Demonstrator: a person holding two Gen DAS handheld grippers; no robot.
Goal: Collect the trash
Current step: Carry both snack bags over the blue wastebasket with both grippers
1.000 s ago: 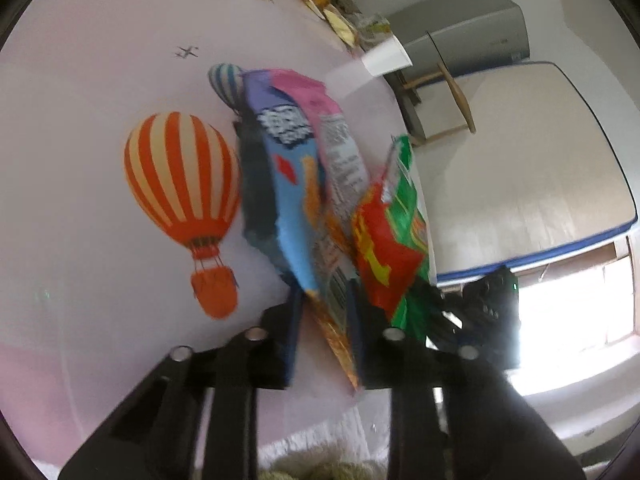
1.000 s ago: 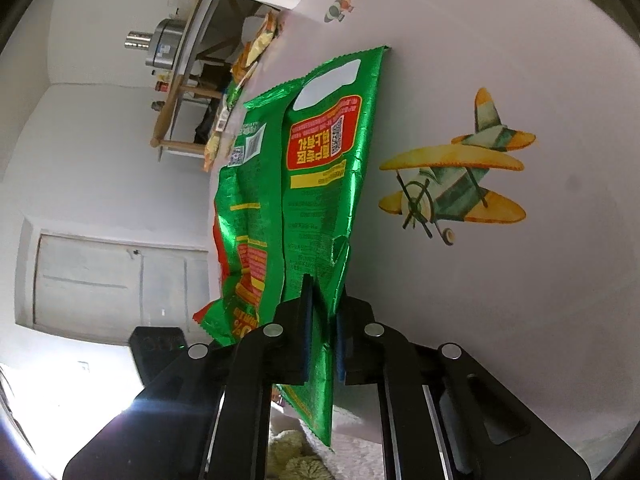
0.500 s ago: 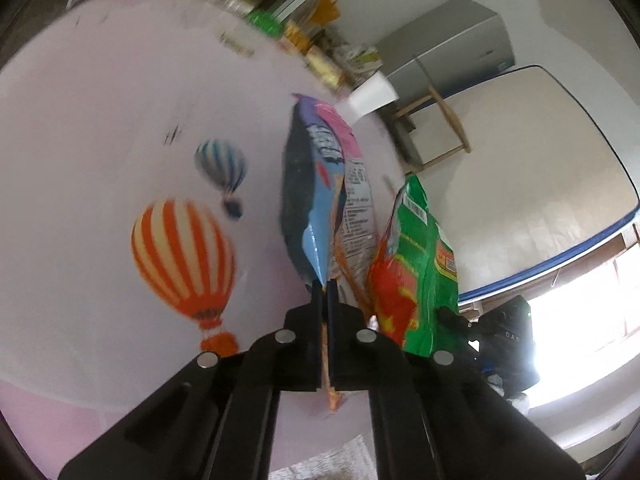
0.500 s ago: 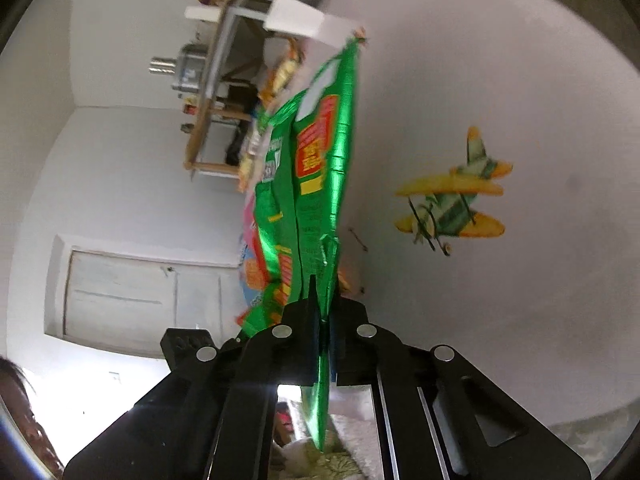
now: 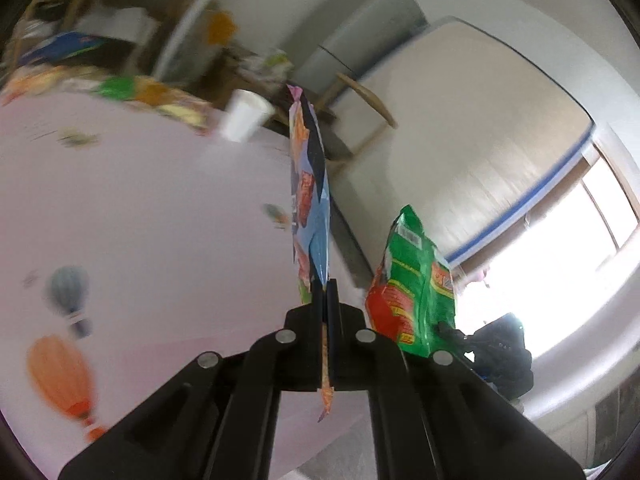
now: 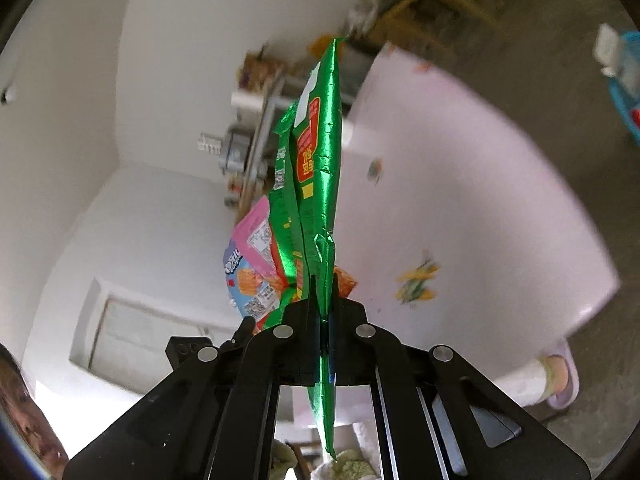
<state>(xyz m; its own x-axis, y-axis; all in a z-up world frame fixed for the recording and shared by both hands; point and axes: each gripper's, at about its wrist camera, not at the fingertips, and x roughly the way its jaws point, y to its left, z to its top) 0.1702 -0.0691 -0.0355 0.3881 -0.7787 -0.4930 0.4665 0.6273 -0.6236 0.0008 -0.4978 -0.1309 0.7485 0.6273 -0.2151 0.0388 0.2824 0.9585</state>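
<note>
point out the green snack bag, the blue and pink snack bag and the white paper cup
green snack bag (image 6: pixel 320 184), right wrist view, foil side panel
blue and pink snack bag (image 5: pixel 316 216), left wrist view, blue lower panel
white paper cup (image 5: pixel 244 116), left wrist view, side wall

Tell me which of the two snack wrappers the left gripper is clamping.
The blue and pink snack wrapper, pinched edge-on in the left gripper. The shiny green foil wrapper hangs off to its right, held by the right gripper.

Black linkage arms – silver round screws – slim black fingers (image 5: pixel 320 300).
</note>
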